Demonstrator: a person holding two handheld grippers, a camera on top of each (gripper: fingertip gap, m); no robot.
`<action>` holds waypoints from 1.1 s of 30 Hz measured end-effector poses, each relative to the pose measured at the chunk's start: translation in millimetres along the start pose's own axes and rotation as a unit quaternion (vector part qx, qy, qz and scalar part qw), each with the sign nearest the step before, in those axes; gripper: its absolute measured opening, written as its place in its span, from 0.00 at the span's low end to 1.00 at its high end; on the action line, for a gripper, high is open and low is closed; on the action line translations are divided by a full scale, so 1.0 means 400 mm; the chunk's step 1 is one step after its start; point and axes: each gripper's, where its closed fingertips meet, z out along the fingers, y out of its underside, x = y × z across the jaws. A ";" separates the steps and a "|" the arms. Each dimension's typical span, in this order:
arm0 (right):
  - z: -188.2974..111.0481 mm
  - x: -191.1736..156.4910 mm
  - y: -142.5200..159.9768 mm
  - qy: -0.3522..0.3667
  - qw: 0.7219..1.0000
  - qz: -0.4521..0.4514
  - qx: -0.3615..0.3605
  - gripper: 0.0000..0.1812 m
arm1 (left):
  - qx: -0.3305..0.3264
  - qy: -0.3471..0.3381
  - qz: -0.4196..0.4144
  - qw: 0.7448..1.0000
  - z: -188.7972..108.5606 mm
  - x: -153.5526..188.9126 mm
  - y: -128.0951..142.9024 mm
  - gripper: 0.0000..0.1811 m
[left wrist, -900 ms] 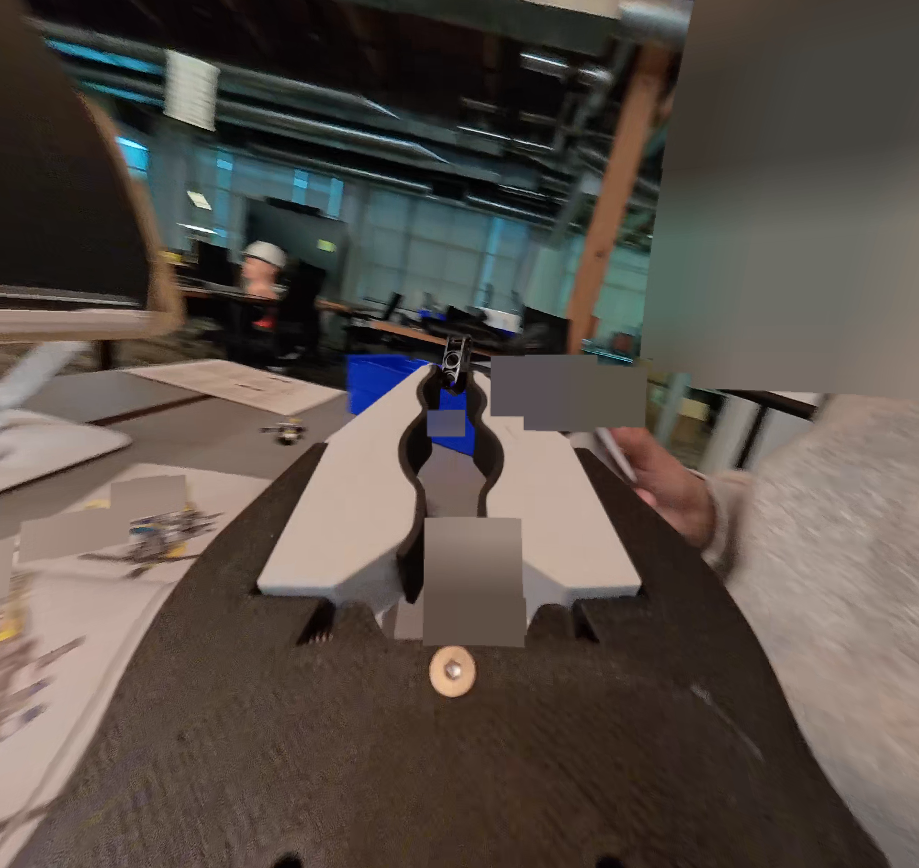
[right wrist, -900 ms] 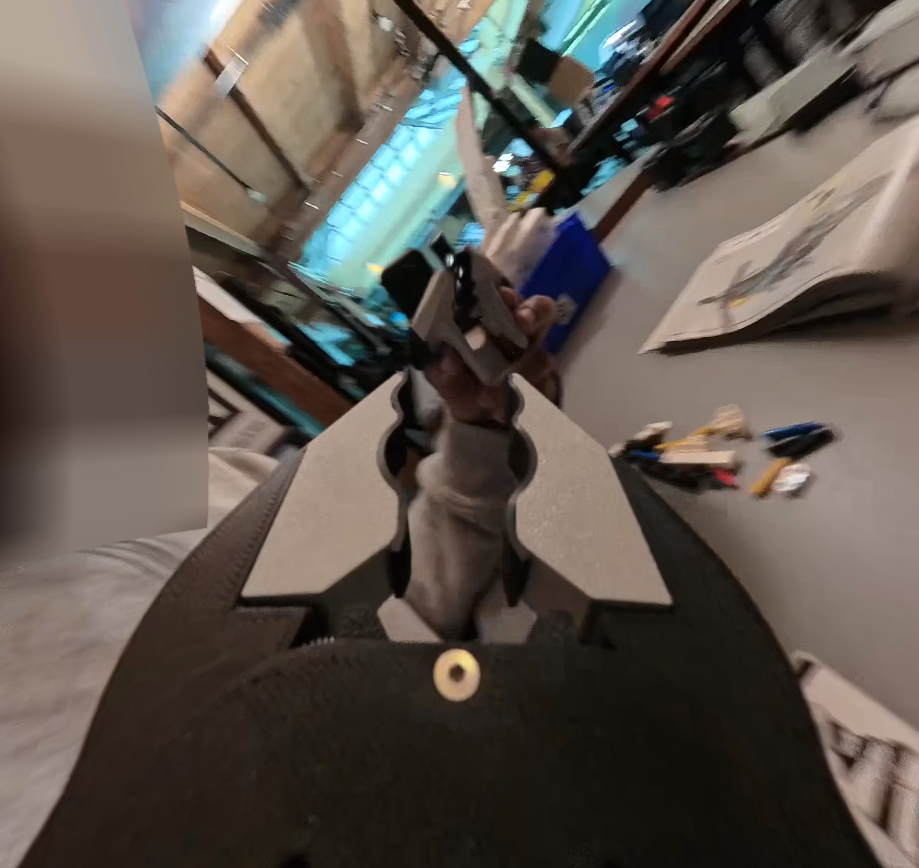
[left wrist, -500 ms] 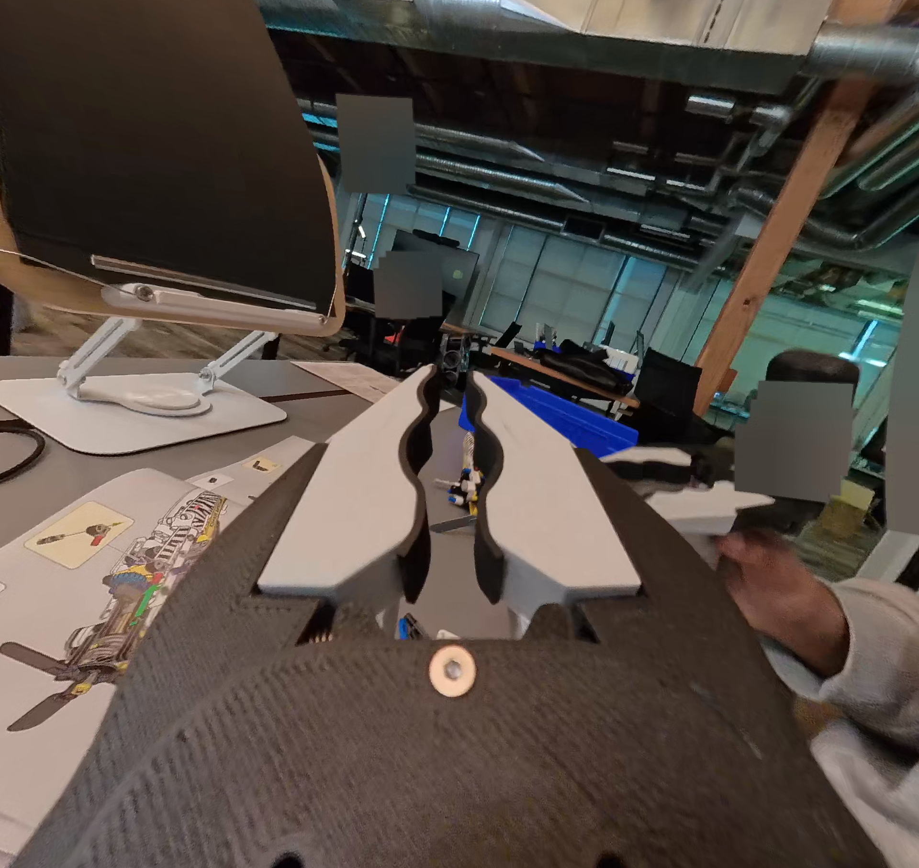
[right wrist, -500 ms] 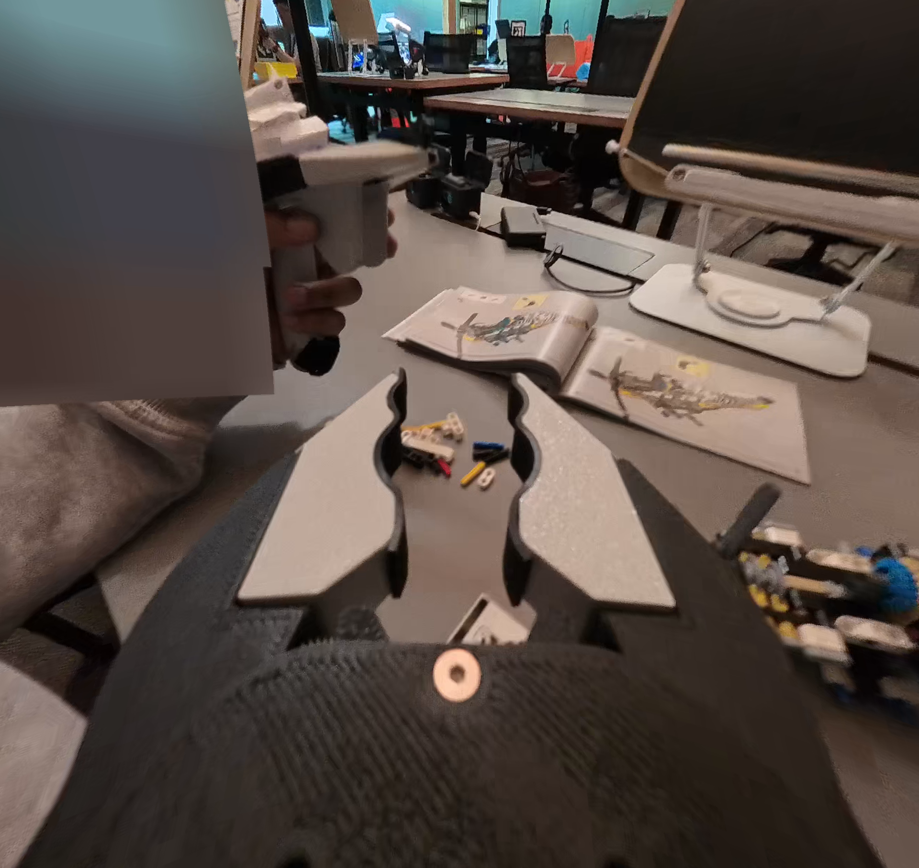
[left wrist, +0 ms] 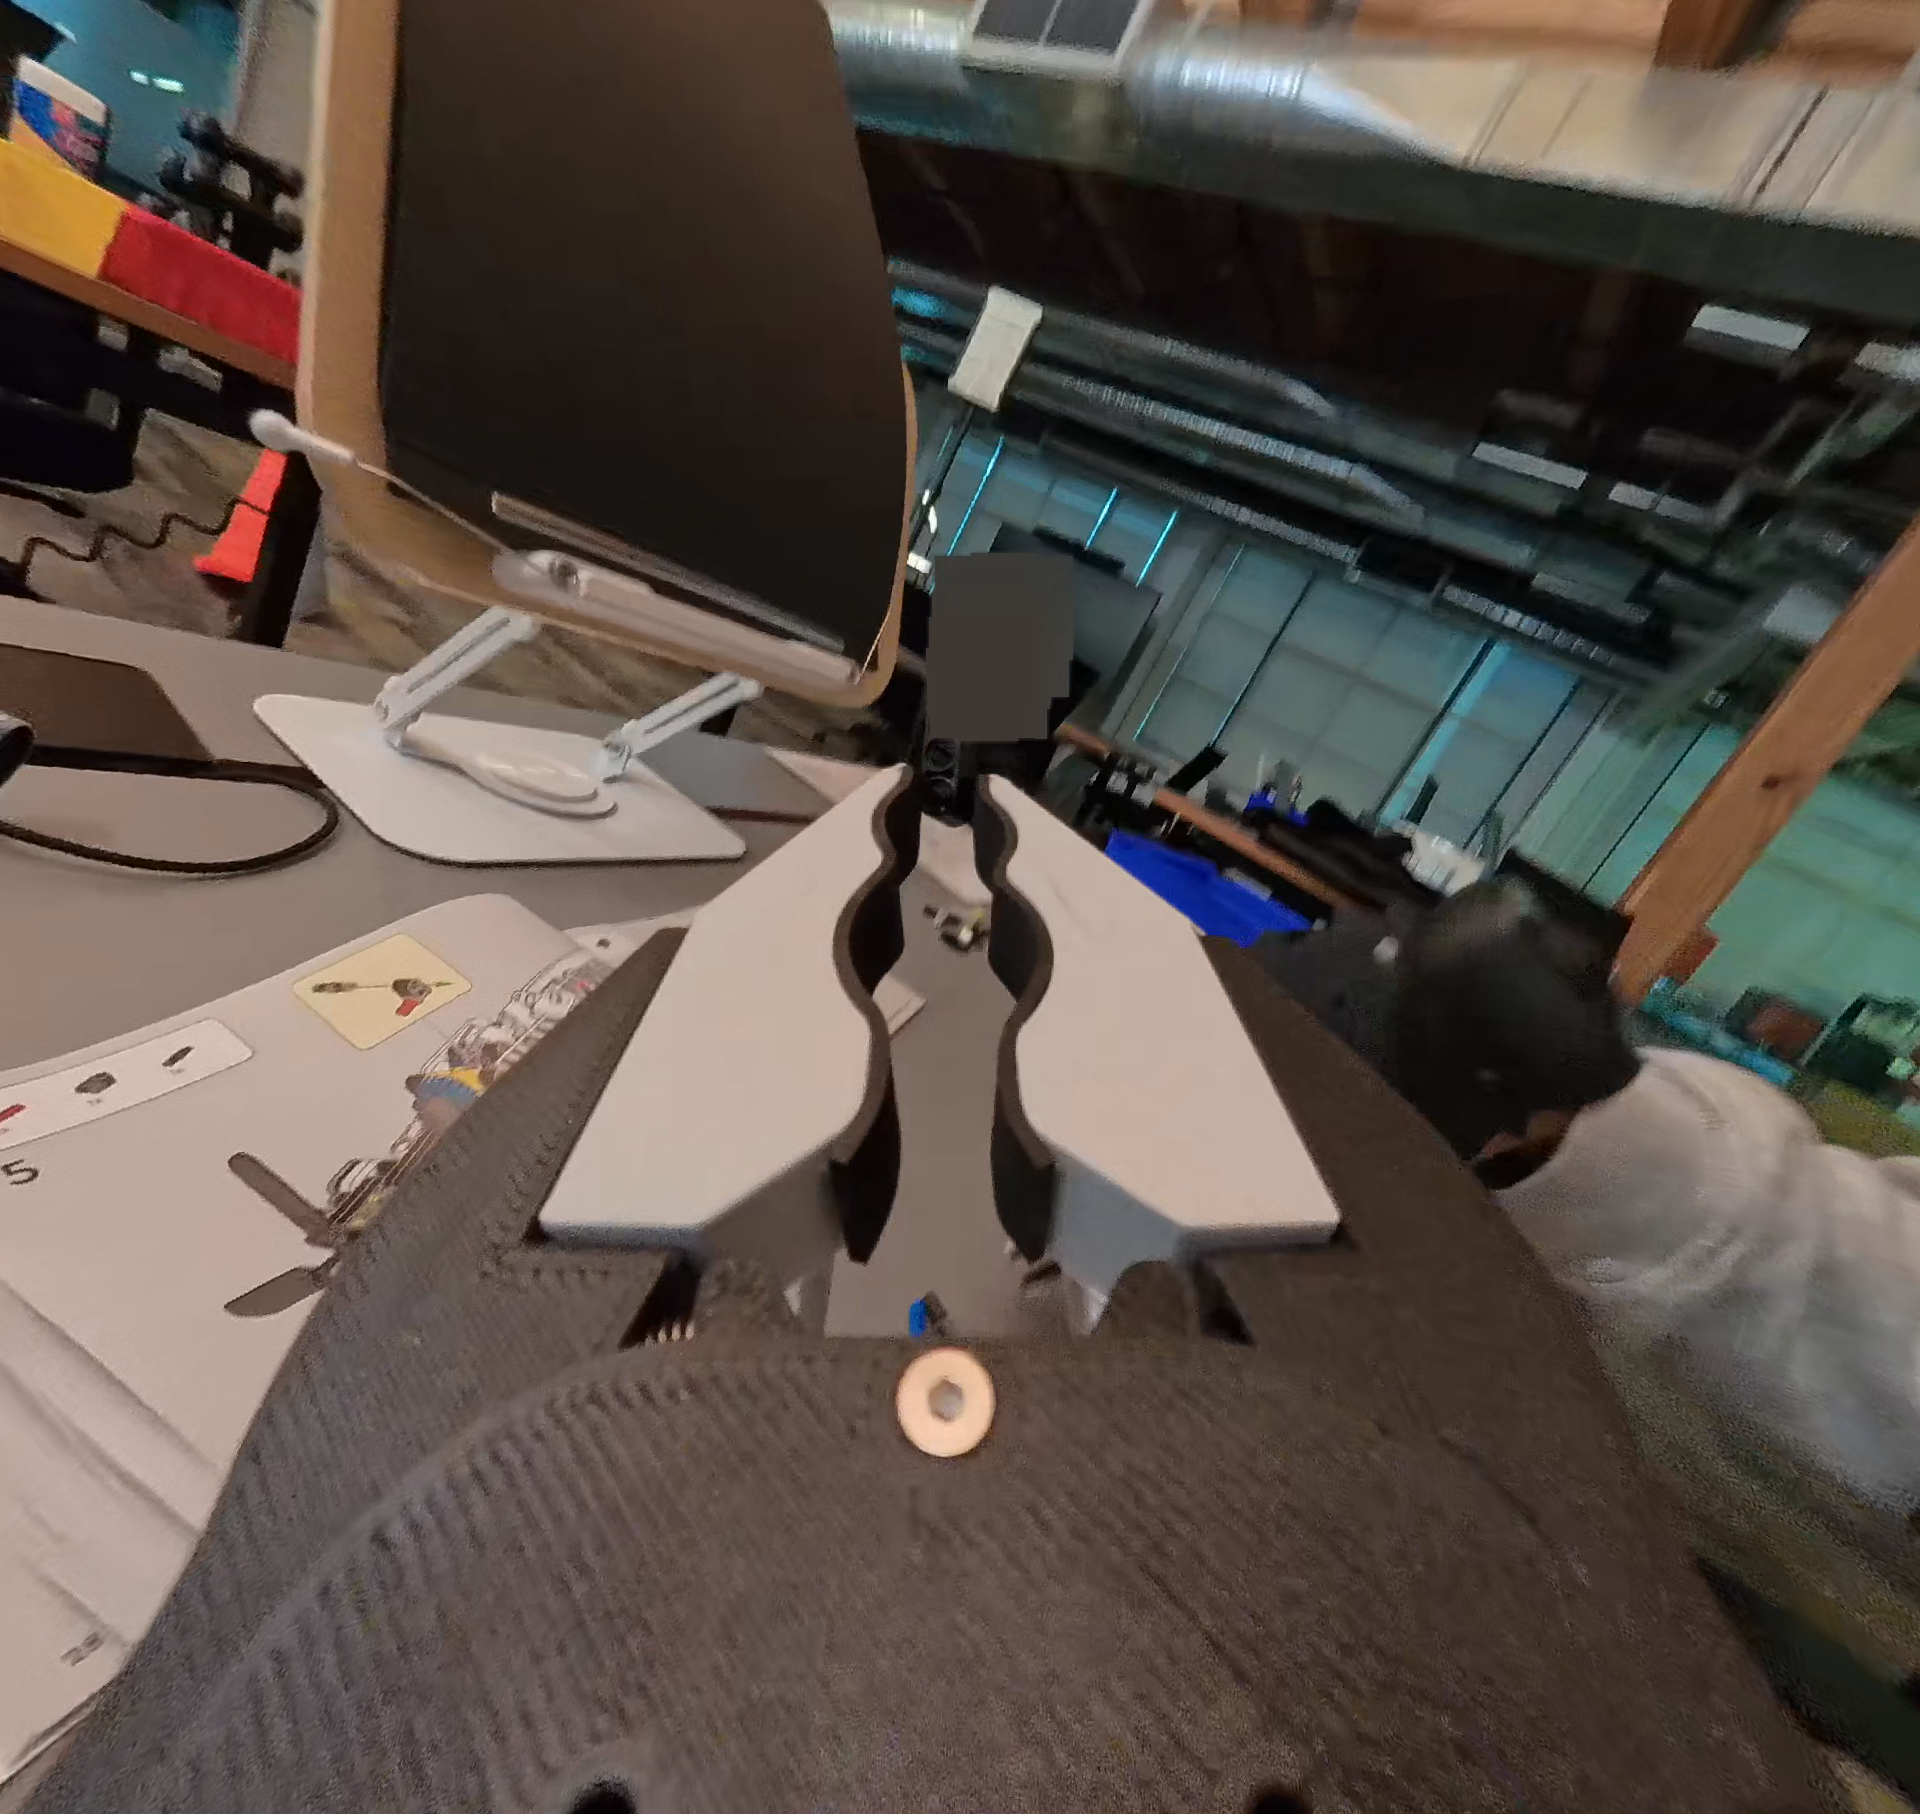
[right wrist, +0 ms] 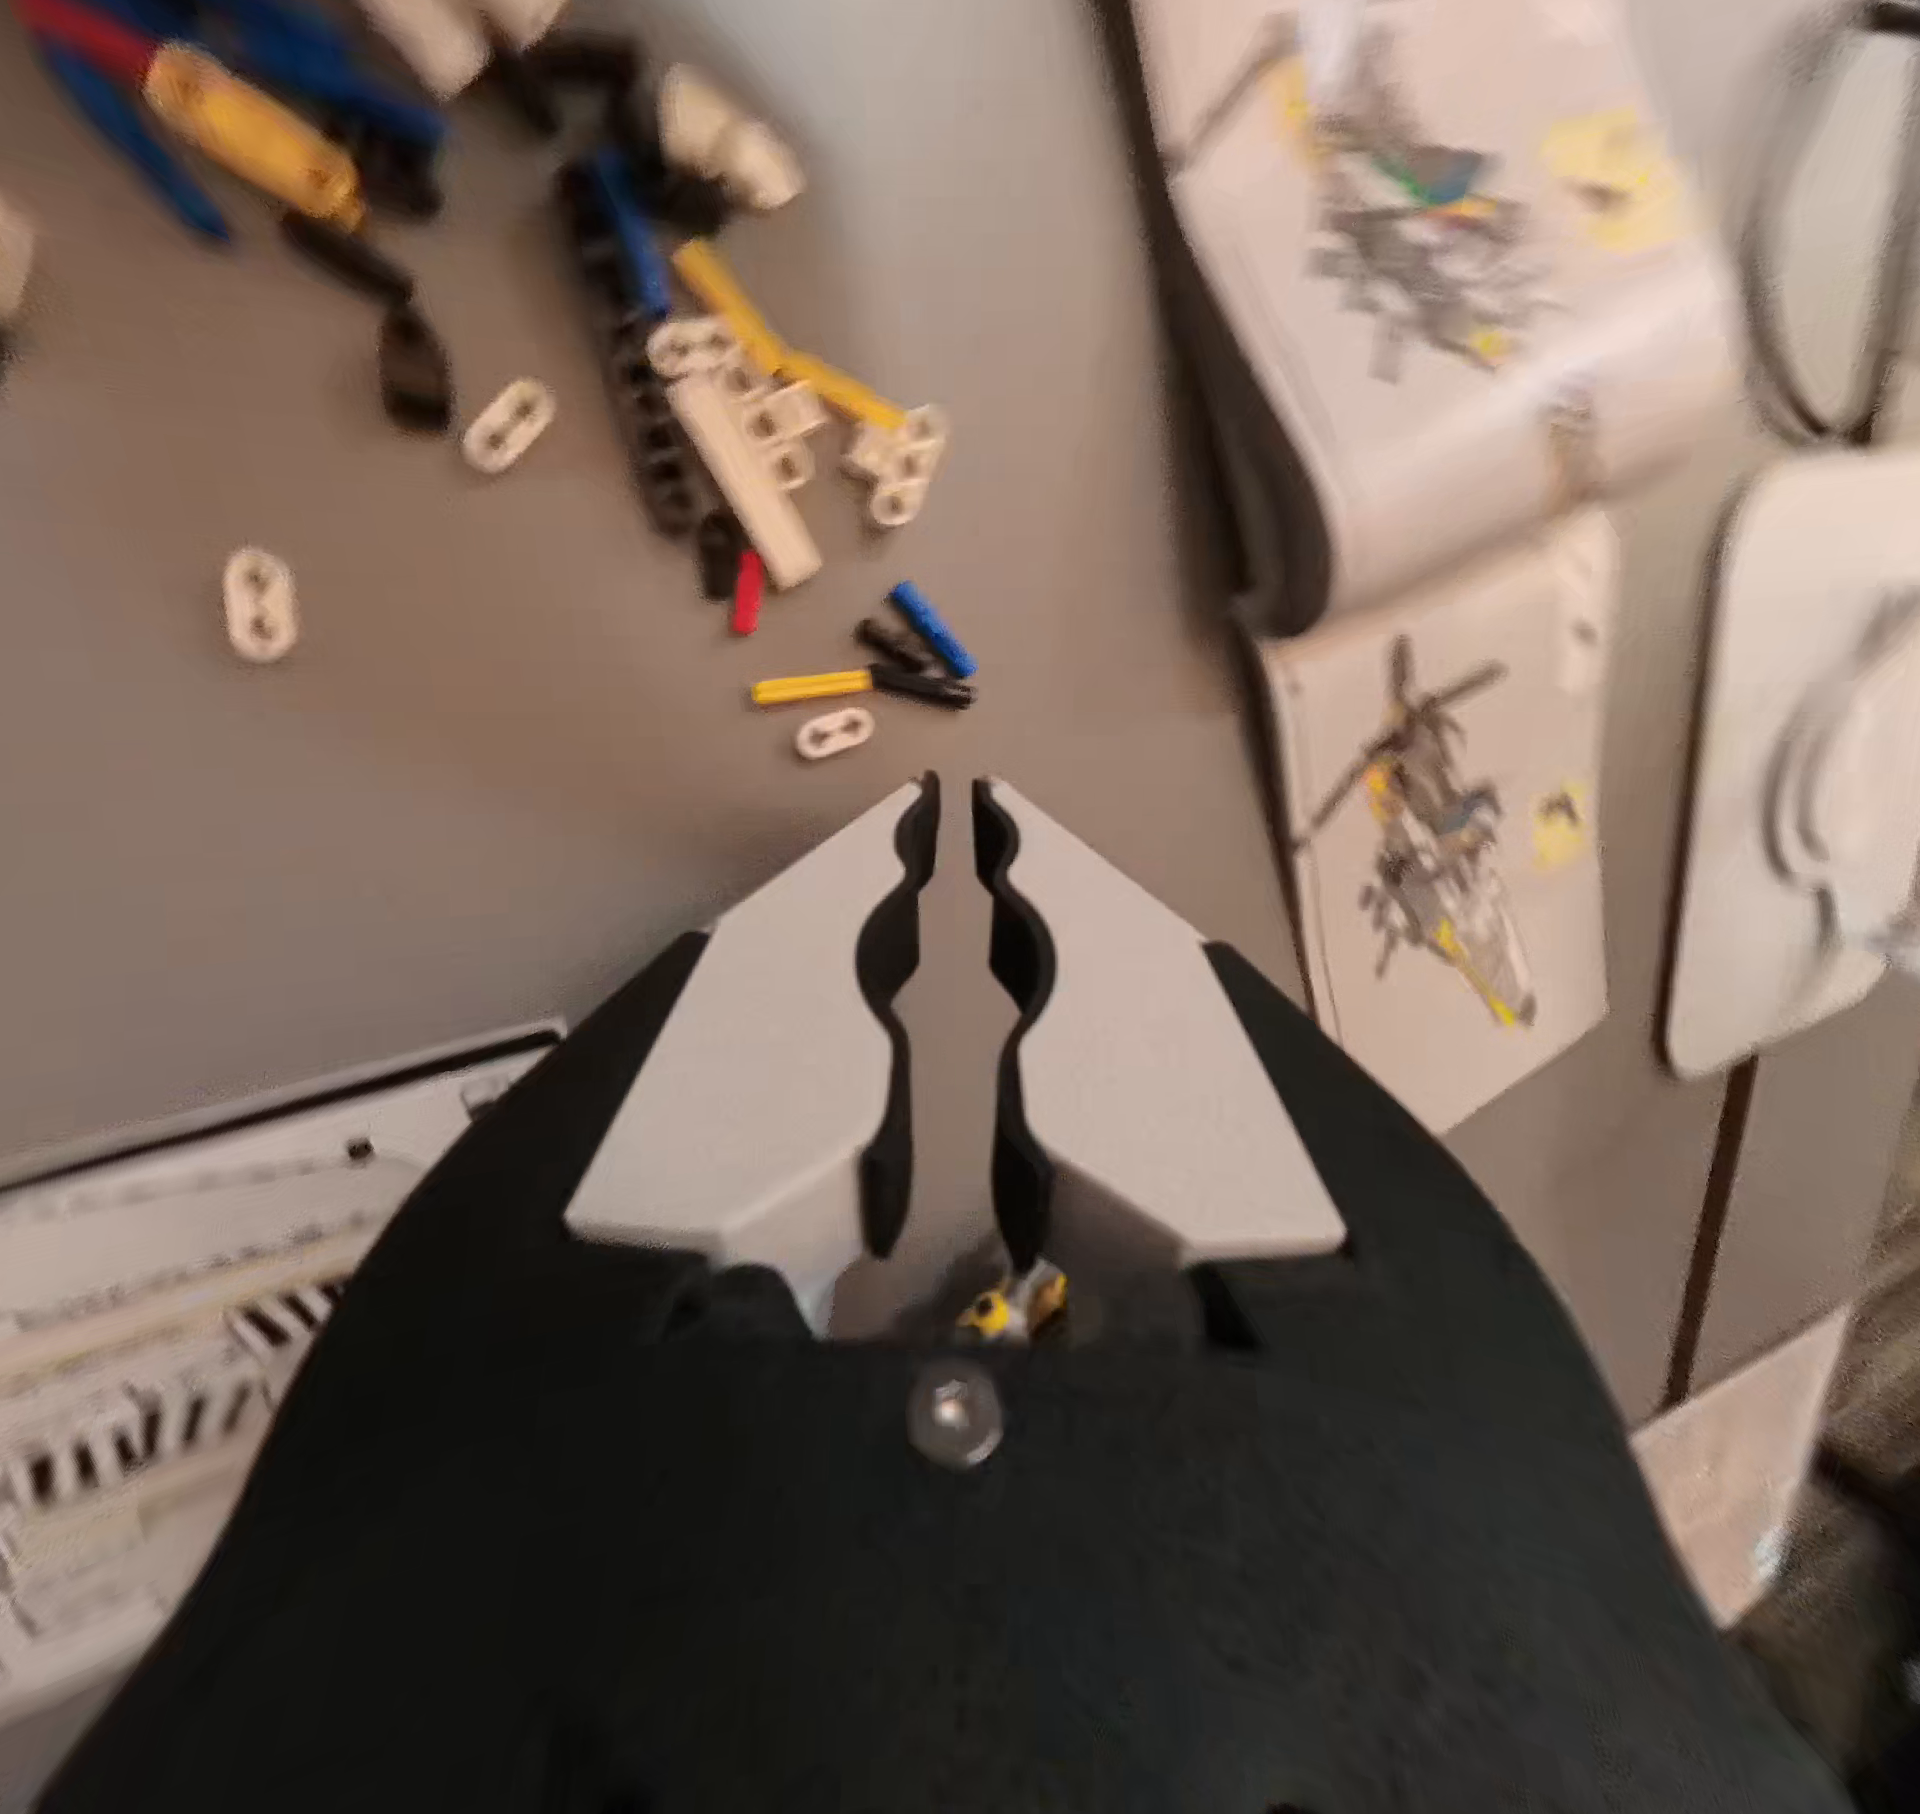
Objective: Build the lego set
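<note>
In the left wrist view my left gripper (left wrist: 945, 800) is raised above the table and shut on a small black lego piece (left wrist: 943, 777), which is pinched at the fingertips. In the right wrist view my right gripper (right wrist: 956, 794) points down at the grey table. Its jaws are nearly together with only a thin gap, and nothing is between them. Just beyond its tips lie a white two-hole link (right wrist: 836, 731), a yellow axle (right wrist: 810, 689), black pins (right wrist: 920, 675) and a blue pin (right wrist: 935, 616). A bigger pile of loose pieces (right wrist: 717, 393) lies farther off.
An open instruction booklet (right wrist: 1444, 829) lies right of the pieces and also shows in the left wrist view (left wrist: 239, 1099). A tablet (left wrist: 623, 310) sits on a white stand (left wrist: 488, 798) behind it, with a black cable (left wrist: 208, 860). A white-sleeved arm (left wrist: 1714, 1245) is at the right. A printed sheet (right wrist: 156, 1245) lies at the lower left. The gap from one gripper's tips to the other's is roughly 20 cm. My right gripper is the nearer one to the blue pin (right wrist: 935, 616): about 4 cm, against 20 cm.
The right gripper tipped down over the loose pieces and its jaws went from wide open to nearly together. The left gripper swung left towards the tablet stand.
</note>
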 end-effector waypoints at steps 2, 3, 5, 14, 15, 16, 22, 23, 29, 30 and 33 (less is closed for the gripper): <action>0.019 -0.008 0.005 -0.020 0.997 -0.066 -0.020 0.02 | 0.052 0.010 -0.023 0.998 -0.016 0.004 -0.042 0.03; 0.023 -0.003 0.002 -0.021 0.996 -0.085 -0.023 0.02 | 0.072 0.015 -0.033 0.997 -0.023 0.004 -0.059 0.03; 0.029 0.003 -0.008 -0.036 0.994 -0.099 -0.024 0.03 | 0.081 0.017 -0.043 0.996 -0.029 0.000 -0.070 0.03; 0.065 -0.017 -0.013 -0.125 0.984 -0.111 -0.061 0.08 | 0.072 0.051 -0.062 0.994 -0.011 0.033 -0.064 0.03; 0.064 -0.024 -0.011 -0.135 0.982 -0.111 -0.067 0.06 | 0.073 0.053 -0.062 0.994 -0.011 0.034 -0.065 0.03; 0.062 -0.033 -0.009 -0.148 0.980 -0.107 -0.073 0.02 | 0.073 0.054 -0.063 0.994 -0.011 0.034 -0.066 0.03; 0.060 -0.041 -0.006 -0.142 0.979 -0.111 -0.096 0.00 | 0.090 0.059 -0.094 0.990 -0.023 0.019 -0.081 0.03; 0.058 -0.042 -0.003 -0.140 0.979 -0.109 -0.100 0.00 | 0.092 0.059 -0.098 0.989 -0.025 0.017 -0.082 0.03; 0.028 -0.054 -0.026 -0.132 0.987 -0.080 -0.054 0.08 | 0.088 0.056 -0.097 0.990 -0.022 0.015 -0.077 0.03; 0.025 -0.063 -0.033 -0.139 0.986 -0.077 -0.040 0.08 | 0.087 0.057 -0.096 0.990 -0.021 0.017 -0.076 0.03; 0.030 -0.068 -0.031 -0.145 0.986 -0.072 -0.033 0.09 | 0.084 0.057 -0.096 0.990 -0.019 0.017 -0.072 0.03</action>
